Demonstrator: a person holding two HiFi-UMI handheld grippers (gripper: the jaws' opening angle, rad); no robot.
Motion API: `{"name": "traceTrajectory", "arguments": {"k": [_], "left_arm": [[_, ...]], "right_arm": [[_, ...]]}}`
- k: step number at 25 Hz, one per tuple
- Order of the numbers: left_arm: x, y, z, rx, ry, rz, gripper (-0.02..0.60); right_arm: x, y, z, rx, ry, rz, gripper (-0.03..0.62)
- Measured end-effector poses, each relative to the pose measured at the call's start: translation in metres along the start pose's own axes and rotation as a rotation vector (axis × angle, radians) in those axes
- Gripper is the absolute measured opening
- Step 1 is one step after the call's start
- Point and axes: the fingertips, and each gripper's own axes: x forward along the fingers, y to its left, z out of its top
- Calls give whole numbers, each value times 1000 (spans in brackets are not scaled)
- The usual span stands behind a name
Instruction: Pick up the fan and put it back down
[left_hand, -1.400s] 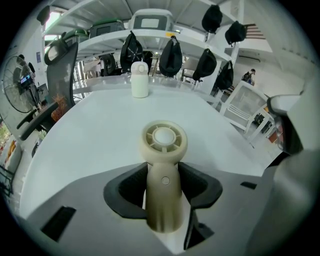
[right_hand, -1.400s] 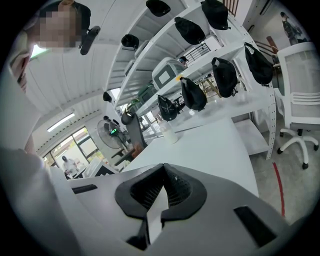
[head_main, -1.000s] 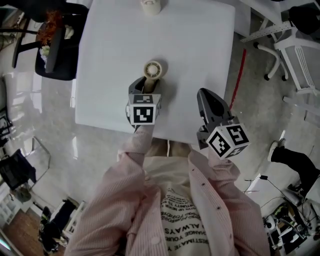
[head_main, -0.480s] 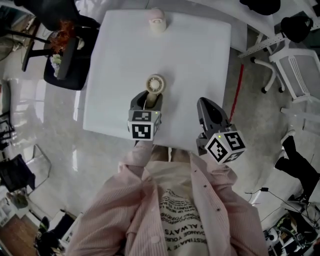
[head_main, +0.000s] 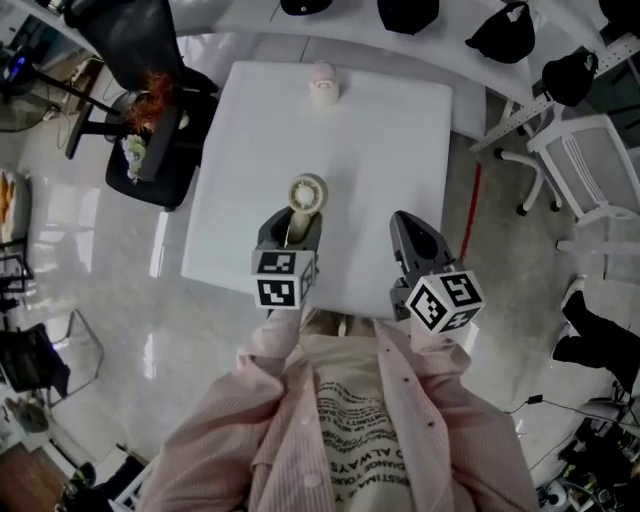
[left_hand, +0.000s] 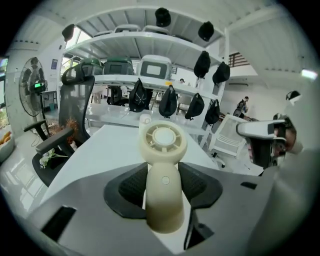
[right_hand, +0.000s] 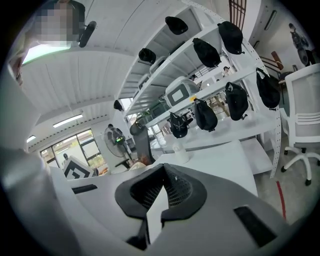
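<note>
A cream hand-held fan (left_hand: 162, 170) with a round head (head_main: 307, 192) stands upright over the white table (head_main: 380, 130). My left gripper (head_main: 292, 228) is shut on its handle, whose sides the black pads (left_hand: 131, 186) press. In the left gripper view the left gripper (left_hand: 165, 182) holds the fan clear of the tabletop. My right gripper (head_main: 410, 235) hovers to the right near the table's front edge. In the right gripper view the right gripper (right_hand: 161, 172) has its tips together and holds nothing.
A small white and pink object (head_main: 323, 83) sits at the table's far edge. A black office chair (head_main: 150, 120) stands left of the table. On the right stands a white chair (head_main: 590, 170). Dark caps (head_main: 510, 30) hang on shelving behind.
My left gripper has risen with the fan in its grip. The right gripper has risen a little too. The table now looks smaller and farther below.
</note>
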Motion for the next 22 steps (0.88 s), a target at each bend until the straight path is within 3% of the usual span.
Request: {"name": "traceTrajectory", "arguments": {"k": [15, 22], "left_arm": [[-75, -7, 51, -14, -195, -18, 183], [-107, -6, 66, 25, -278, -8, 183]], "right_arm": [[-21, 17, 36, -73, -69, 5, 0], [-33, 30, 56, -89, -140, 47, 0]]}}
